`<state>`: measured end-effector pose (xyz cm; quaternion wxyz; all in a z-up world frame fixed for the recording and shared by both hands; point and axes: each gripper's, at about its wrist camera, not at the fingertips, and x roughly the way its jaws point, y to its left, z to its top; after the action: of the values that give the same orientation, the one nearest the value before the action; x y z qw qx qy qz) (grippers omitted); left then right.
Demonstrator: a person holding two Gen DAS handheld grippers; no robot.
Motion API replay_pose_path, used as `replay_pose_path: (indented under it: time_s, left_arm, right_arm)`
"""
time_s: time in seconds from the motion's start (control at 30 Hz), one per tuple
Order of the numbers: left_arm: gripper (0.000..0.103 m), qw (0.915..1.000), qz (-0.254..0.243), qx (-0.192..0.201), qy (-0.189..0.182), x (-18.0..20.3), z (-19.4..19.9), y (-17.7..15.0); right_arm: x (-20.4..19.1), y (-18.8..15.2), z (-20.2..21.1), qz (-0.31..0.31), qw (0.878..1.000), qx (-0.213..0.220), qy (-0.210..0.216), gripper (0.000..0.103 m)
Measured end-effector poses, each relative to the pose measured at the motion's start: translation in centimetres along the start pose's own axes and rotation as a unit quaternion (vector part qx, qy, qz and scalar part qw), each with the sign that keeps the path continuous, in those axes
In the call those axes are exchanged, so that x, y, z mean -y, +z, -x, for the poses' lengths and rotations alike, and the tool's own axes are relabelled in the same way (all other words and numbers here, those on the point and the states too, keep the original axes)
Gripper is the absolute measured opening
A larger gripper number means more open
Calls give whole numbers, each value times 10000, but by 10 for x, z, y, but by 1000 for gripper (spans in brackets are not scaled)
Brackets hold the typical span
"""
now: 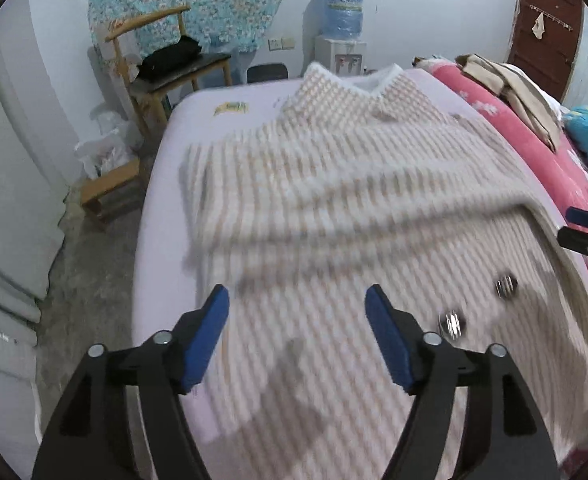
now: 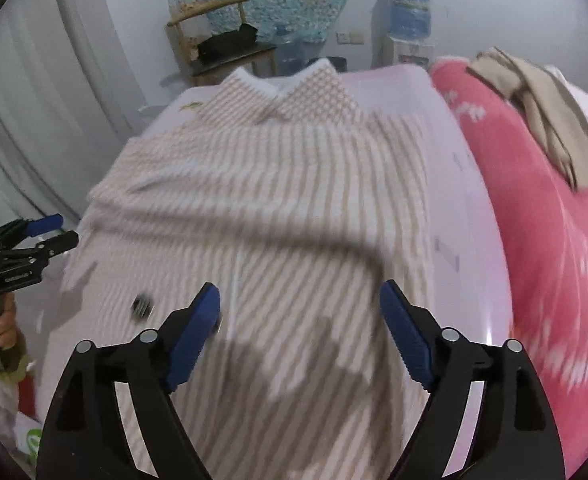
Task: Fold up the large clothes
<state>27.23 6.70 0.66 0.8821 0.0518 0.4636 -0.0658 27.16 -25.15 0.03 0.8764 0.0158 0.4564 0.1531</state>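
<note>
The striped coat (image 1: 334, 208) lay spread on the bed (image 1: 161, 184), collar toward the water dispenser (image 1: 340, 52). Your left tongs (image 1: 297, 300) and right tongs (image 2: 300, 294) hung apart above its hem, empty. Grabbing one layer could skew your fold.

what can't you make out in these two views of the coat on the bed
- Coat hem: both views, cut off by the bottom edge behind each tool.
- Buttons: left view, smeared by motion blur; detail unreadable.
- Label on the bed: left view, too small to read.
- Right tool: left view, cut off by the right edge.
</note>
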Motion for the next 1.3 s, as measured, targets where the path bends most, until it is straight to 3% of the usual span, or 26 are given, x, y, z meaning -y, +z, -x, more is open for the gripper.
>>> replay_pose_path:
  time_s: [0.33, 0.57, 0.77, 0.87, 1.0, 1.1, 1.27, 1.3]
  left_arm:
    - [72, 9979, 433, -312, -360, 0, 67, -140]
    - [71, 9910, 958, -620, -706, 2, 81, -205]
    - [57, 9825, 1316, -797, -1049, 4, 80, -231]
    - [51, 9809, 1371, -888, -1056, 6, 80, -239]
    - [47, 9792, 1441, -967, -1050, 10, 81, -246]
    - [45, 9791, 1469, -967, -1027, 10, 81, -250]
    - [19, 9842, 1312, -798, -879, 18, 86, -251]
    - [15, 9865, 1223, -736, -803, 22, 88, -250]
  right_arm:
    - [16, -117, 82, -857, 9962, 119, 43, 79]
    - [25, -184, 98, -1478, 9886, -259, 156, 75]
    - [29, -214, 104, -1888, 9807, -419, 282, 63]
    - [30, -228, 102, -2132, 9744, -510, 496, 52]
    - [32, -244, 105, -2297, 9701, -419, 669, 48]
    - [35, -250, 104, -2417, 9664, -375, 792, 39]
    - [35, -252, 101, -2431, 9656, -339, 863, 10]
    - [35, -251, 103, -2403, 9663, -305, 866, 9]
